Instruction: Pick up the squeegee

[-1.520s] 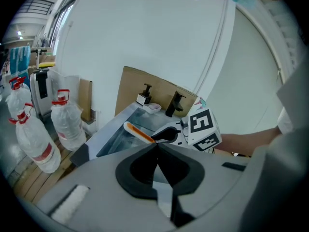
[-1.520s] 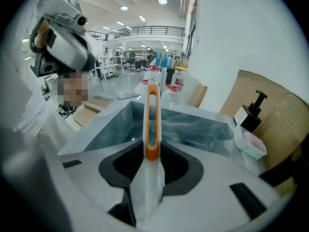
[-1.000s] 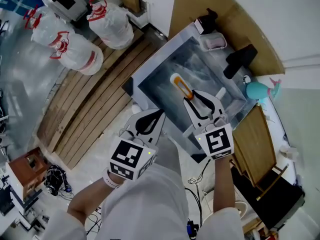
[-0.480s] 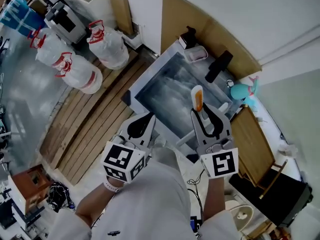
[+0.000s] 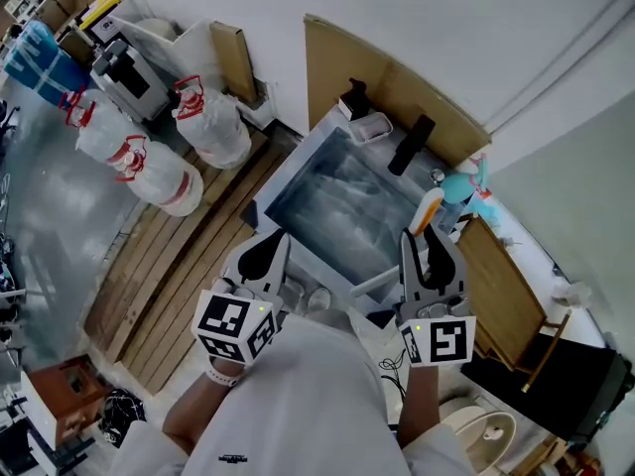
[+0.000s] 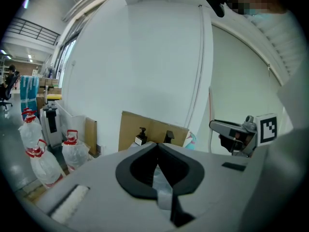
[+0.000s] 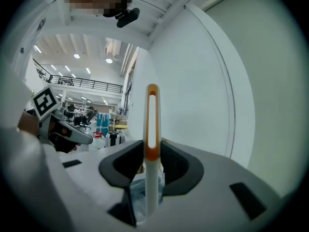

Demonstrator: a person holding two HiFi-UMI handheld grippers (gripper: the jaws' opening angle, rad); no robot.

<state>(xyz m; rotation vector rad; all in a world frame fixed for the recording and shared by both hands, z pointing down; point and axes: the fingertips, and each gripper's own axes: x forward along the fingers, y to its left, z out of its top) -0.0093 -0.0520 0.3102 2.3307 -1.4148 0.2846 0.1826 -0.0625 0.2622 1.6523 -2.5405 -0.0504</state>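
Your right gripper [image 5: 425, 248] clamps the squeegee [image 7: 152, 124] handle near the sink [image 5: 290, 167]. Lift steadily, holding your shut, empty left gripper [image 6: 157, 151] clear.

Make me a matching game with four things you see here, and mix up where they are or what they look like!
Things:
1. squeegee
2. left hand-held gripper
3. toy
4. plastic jugs

Clues:
a. red tops
b. teal, beside the sink
c. shut, nothing in it
d. clamped in the right hand-held gripper

Pairs: 1-d, 2-c, 3-b, 4-a
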